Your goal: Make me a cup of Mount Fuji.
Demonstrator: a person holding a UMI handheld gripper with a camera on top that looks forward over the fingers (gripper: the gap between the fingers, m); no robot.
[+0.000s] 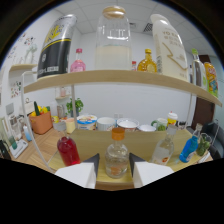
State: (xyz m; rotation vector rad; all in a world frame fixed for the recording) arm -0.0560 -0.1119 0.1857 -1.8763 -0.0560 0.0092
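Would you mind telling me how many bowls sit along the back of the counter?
4 seem visible, in a row beyond the clear bottle: a patterned bowl toward the red bottle's side, then three white bowls. More may be hidden behind bottles.

1. The gripper (112, 167) shows as two fingers, one on either side of the clear bottle with an orange cap (116, 156), with a gap left at each side of it.
2. Each finger is a pale, white-looking block with flat faces and straight edges.
3. At the end of each finger nearest the bottle sits a small dark, wedge-shaped tip (93, 159), black against the white block.
4. The two fingers mirror each other in shape and colour.
5. Behind the fingers, away from the bottle, the body of the gripper is a plain black mass; no cables, screws or markings can be made out on it.
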